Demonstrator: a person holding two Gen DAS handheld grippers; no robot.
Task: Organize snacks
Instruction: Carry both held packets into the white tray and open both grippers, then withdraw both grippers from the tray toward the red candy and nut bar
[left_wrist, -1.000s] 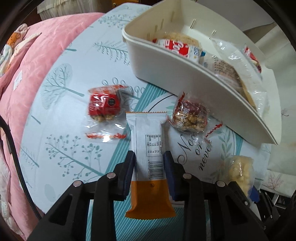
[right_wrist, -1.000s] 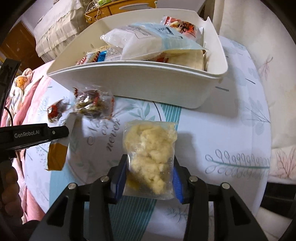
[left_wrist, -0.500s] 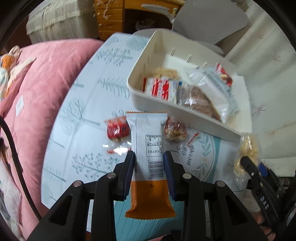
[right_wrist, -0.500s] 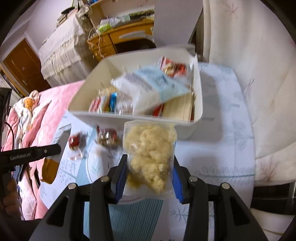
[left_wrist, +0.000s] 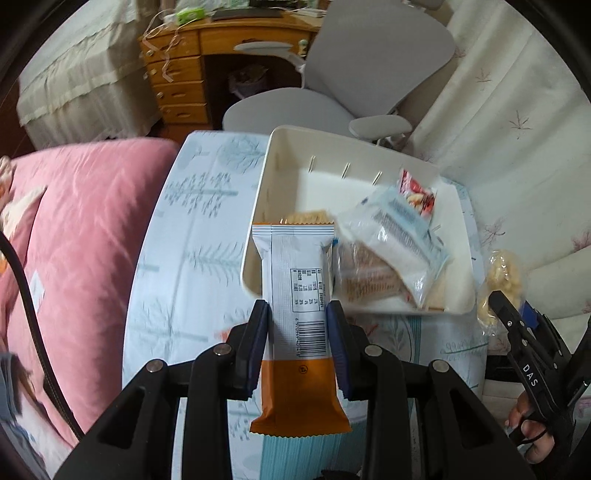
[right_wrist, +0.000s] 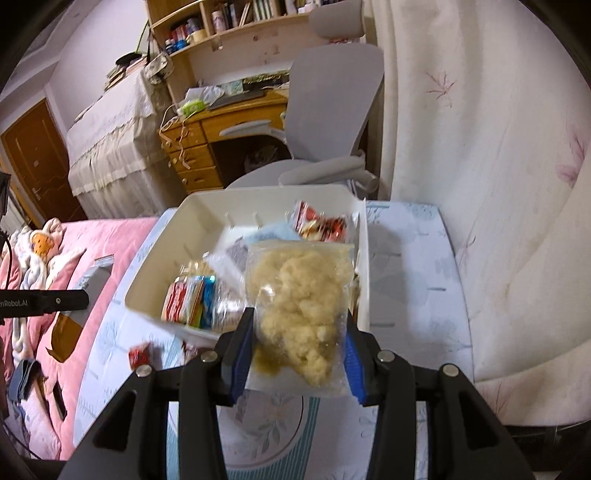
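Left wrist view: the fingers of the left gripper clench a bar across its middle, held above the table near the bin. The bar is long, its wrapper white above and orange below, with a barcode facing the camera. My guess is that the slick wrapper could slide through the pads, or the bar's far end could catch the bin's near wall on the way in.

Right wrist view: the right gripper grasps a bag, clear, full of pale crumbly lumps, in front of the bin's near edge. Squeezing may crush it; crowded packets inside may leave it perched high.
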